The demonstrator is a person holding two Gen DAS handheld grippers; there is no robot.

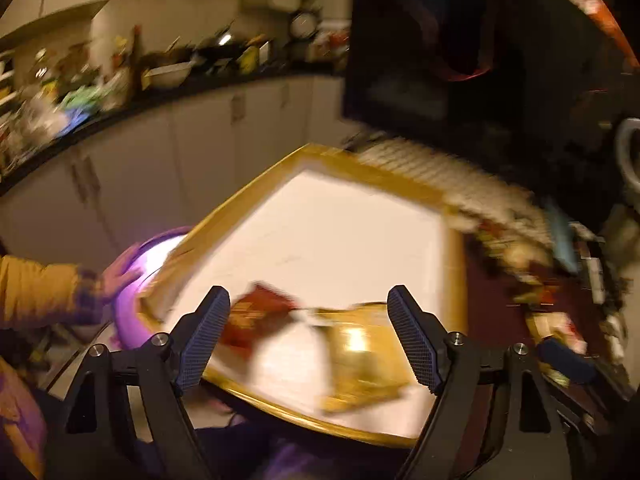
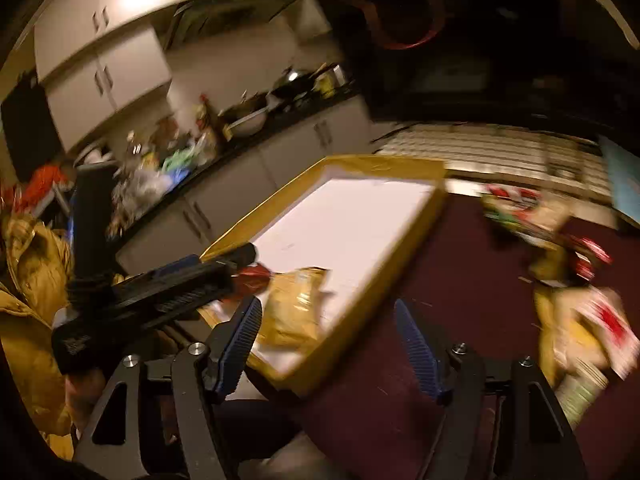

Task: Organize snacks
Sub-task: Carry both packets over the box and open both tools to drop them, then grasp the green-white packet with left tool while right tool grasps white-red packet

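Both grippers hang open over the shallow yellow-rimmed white tray [image 1: 320, 236], nothing pinched in either one

Left gripper [image 1: 308, 338] has its blue-padded fingers [image 1: 204, 336] spread wide, hovering above the near end of the tray, where a crinkly yellow snack bag [image 1: 360, 364] lies next to a red snack packet [image 1: 256, 316], both pretty blurry. Right gripper [image 2: 328, 346] is spread too, sitting over the tray's near corner with the same yellow bag [image 2: 294, 308] just ahead of its left finger. From the right wrist view, the left gripper's black body [image 2: 168, 292] reaches in over the tray edge. Off to the right a loose heap of mixed snack packets [image 2: 572, 280] sits on the dark maroon tabletop [image 2: 460, 280], well apart from the tray. Cluttered kitchen counter [image 1: 120, 92] runs along the back
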